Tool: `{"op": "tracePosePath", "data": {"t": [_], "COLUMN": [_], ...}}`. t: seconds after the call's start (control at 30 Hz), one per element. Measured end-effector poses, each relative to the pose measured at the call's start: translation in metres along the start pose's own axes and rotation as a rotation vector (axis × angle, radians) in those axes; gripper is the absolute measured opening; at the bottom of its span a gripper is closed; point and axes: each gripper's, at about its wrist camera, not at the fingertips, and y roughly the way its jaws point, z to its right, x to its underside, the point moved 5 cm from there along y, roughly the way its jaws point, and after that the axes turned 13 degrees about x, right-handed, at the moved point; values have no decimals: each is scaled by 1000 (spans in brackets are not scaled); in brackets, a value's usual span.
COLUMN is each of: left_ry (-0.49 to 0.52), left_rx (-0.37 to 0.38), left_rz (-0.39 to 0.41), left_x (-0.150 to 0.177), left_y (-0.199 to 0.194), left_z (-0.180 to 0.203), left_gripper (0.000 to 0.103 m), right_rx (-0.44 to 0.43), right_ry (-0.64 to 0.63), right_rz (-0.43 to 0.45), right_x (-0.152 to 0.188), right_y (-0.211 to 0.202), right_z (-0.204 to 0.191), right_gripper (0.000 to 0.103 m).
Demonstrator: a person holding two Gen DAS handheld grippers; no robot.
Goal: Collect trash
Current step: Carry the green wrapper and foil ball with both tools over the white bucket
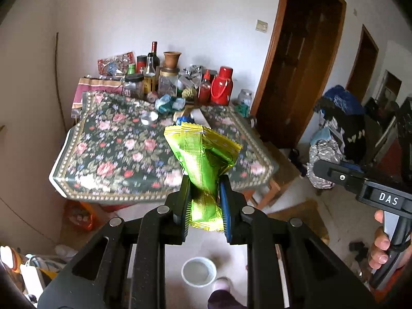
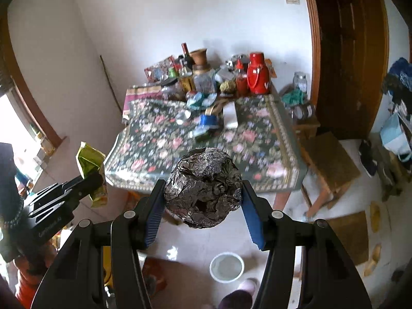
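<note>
Left gripper [image 1: 204,200] clamped on green wrapper [image 1: 203,159]; right gripper [image 2: 203,200] clamped on foil ball [image 2: 203,188]; table edge [image 2: 206,184] just ahead, open floor [image 2: 195,247] below.

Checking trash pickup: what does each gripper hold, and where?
Left gripper: green wrapper, pinched near its lower end. Right gripper: foil ball, clamped across its sides.

The desk [image 2: 288,139] wears a dark flowered cloth [image 2: 159,141], with a striped cloth [image 2: 144,92] at its far left corner. Along the far edge stand a red flask [image 2: 258,74], a red sauce bottle [image 2: 241,79], a clay pot [image 2: 198,56], a wine bottle [image 2: 186,51] and several jars; nearer lie a blue can [image 2: 207,123], a white box [image 2: 230,115] and crumpled wrappers [image 2: 202,99]. On the pale floor [image 2: 195,247] in front sits a white bowl [image 2: 226,267], with a wooden stool [image 2: 329,170] at the desk's right.
</note>
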Motion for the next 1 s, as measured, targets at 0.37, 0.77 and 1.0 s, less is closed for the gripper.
{"op": "tracePosePath", "data": {"t": [0.37, 0.77, 1.0], "left_ry": [-32, -192, -236], "left_rx": [48, 64, -2], "left_rz": [-140, -295, -361], "left_x": [74, 154, 220], "left_y": [-5, 63, 131], "left_z": [-9, -27, -46], "left_gripper": [20, 20, 20], "right_rx": [25, 48, 36], "right_ry": [64, 16, -45], "right_rz": [-124, -297, -366], "right_x": [78, 144, 188], "right_y": [3, 74, 154], "right_z": [-8, 5, 19], "right_gripper": [53, 53, 53]}}
